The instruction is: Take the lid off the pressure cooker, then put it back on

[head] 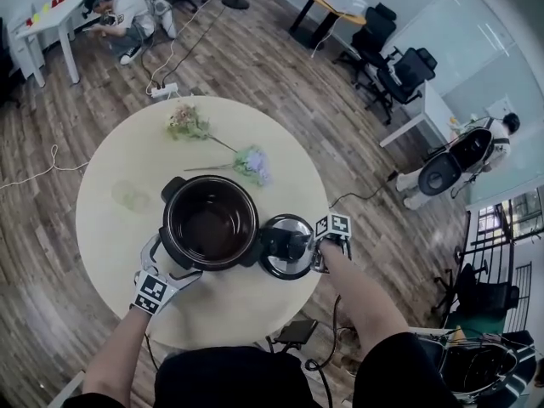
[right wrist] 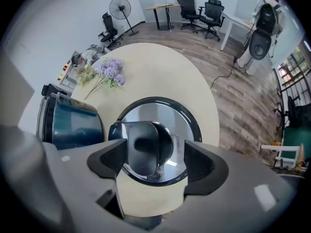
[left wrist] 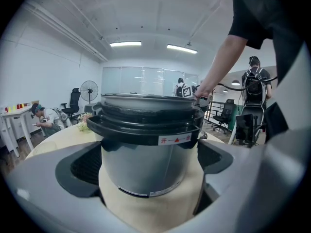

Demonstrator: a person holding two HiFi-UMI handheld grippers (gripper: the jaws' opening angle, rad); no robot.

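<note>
Your right gripper [right wrist: 155, 161] is hanging open astride the handle [right wrist: 143, 147] of the lid [right wrist: 192, 125] beside the cooker [right wrist: 73, 123]; grip there, since it is probably heavy and slick.

Bright, even office light from ceiling strips [left wrist: 125, 43], shadows stay soft. Some glare off the lid [right wrist: 182, 130]. Heavy fisheye warps the edges, corners go black, close foreground's blurry.

A white sticker [left wrist: 176, 140] on the pressure cooker [left wrist: 144, 171] reads, in red, "开", a triangle, another character.
</note>
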